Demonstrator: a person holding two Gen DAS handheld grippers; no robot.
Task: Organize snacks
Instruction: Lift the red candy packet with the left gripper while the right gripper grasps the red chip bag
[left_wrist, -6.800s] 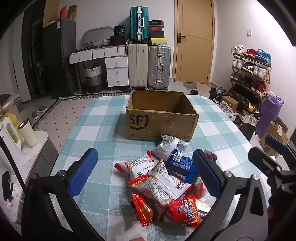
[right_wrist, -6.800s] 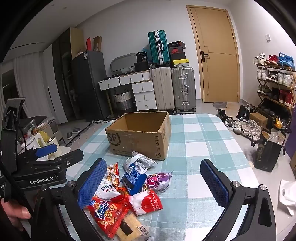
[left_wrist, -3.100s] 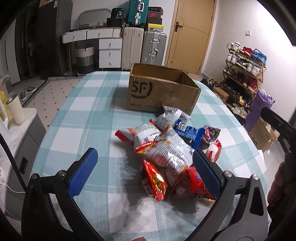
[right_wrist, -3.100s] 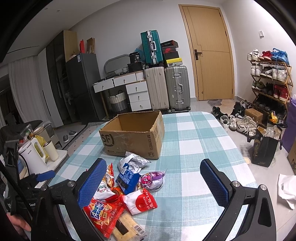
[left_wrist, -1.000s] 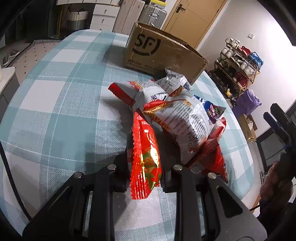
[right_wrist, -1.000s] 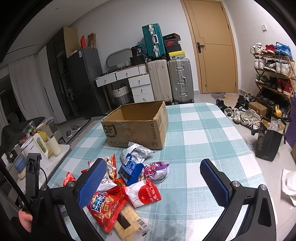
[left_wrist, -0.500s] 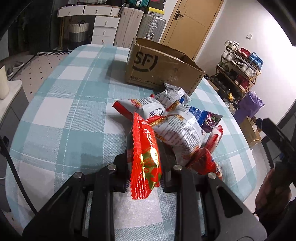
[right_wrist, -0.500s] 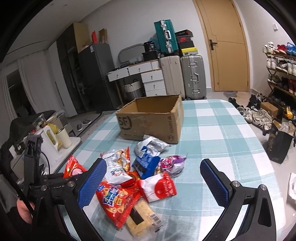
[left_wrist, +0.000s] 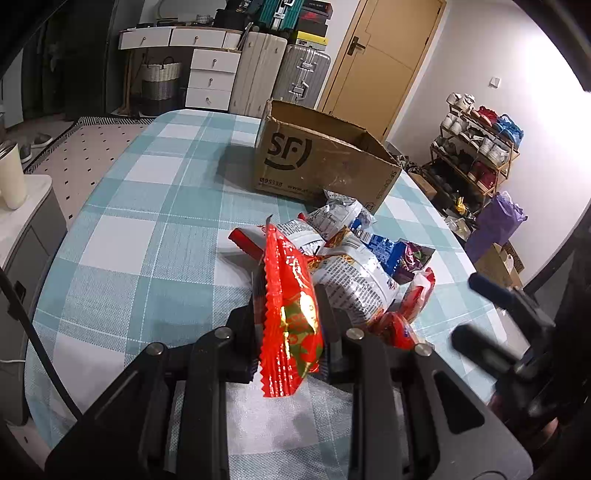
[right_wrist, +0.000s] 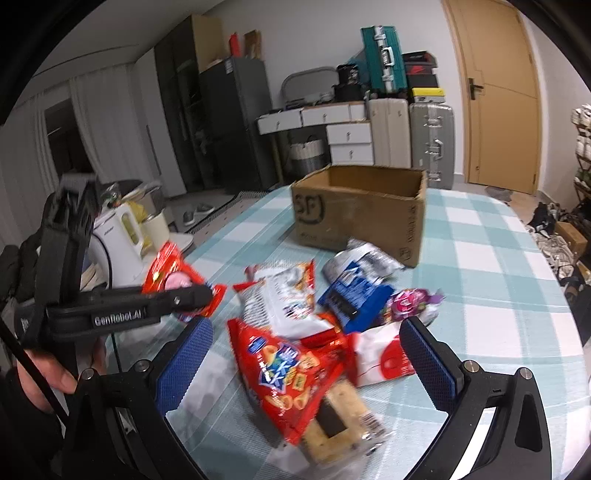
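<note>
One packet lifted: your left claw (left_wrist: 291, 325) is pinching the red snack packet (left_wrist: 290, 314) above the worktop (left_wrist: 147, 221).
Right claw (right_wrist: 303, 354): spread, empty, over the snack pile (right_wrist: 314, 317).
Cardboard box (right_wrist: 362, 206): nothing visible inside yet.
Left: box every packet.

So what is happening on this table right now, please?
A person is sorting snacks with two handheld claws. The left claw is shut on a red snack packet, lifted clear of the snack pile. The right claw is open above the pile, holding nothing. The cardboard box behind the pile is open; its inside is not visible.
</note>
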